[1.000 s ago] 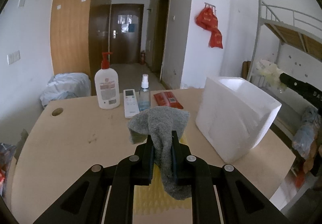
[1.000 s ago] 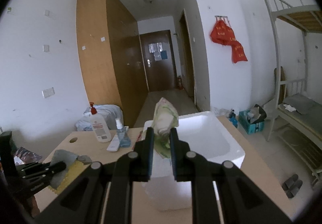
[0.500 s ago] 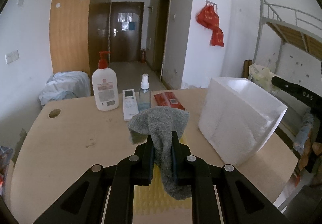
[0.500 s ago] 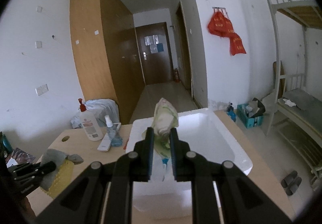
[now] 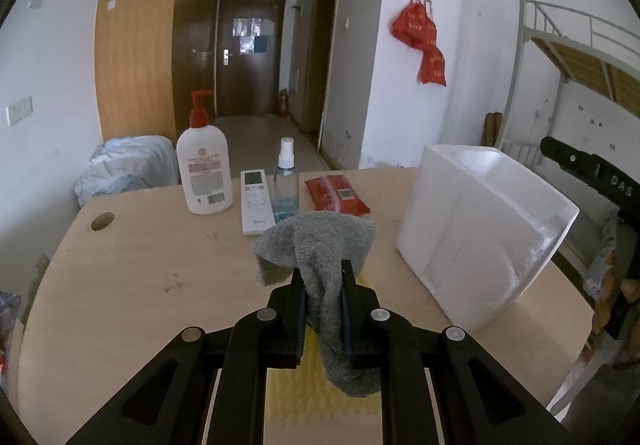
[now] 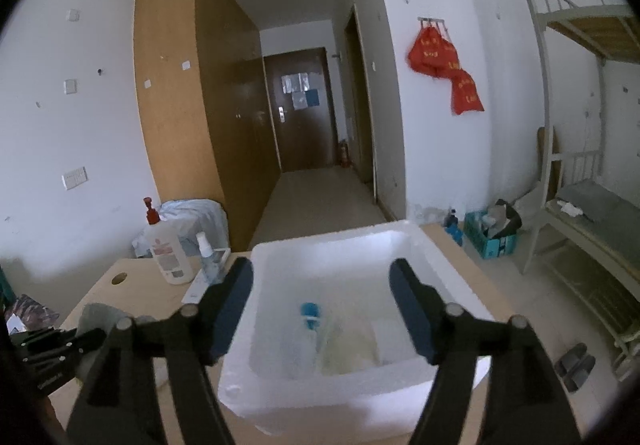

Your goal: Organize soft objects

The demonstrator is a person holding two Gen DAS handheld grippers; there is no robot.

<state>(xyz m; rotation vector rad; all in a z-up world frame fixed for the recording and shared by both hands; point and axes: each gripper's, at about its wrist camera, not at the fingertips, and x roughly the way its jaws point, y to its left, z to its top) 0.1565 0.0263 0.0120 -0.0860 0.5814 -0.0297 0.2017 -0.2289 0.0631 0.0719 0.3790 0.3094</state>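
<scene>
The left gripper (image 5: 323, 295) is pinching a limp grey knitted sock (image 5: 320, 245) above the table; the white foam box (image 5: 480, 229) is lying to its right. The right gripper (image 6: 322, 309) is opening, empty, over that box.

The white foam box's (image 6: 404, 245) contents blur together, too indistinct to identify.

At frame centre I see a white pump bottle with a red top (image 5: 205, 177), a white remote control (image 5: 256, 202) and a clear spray bottle (image 5: 286, 181); red bags (image 5: 424, 41) hang upper right.
</scene>
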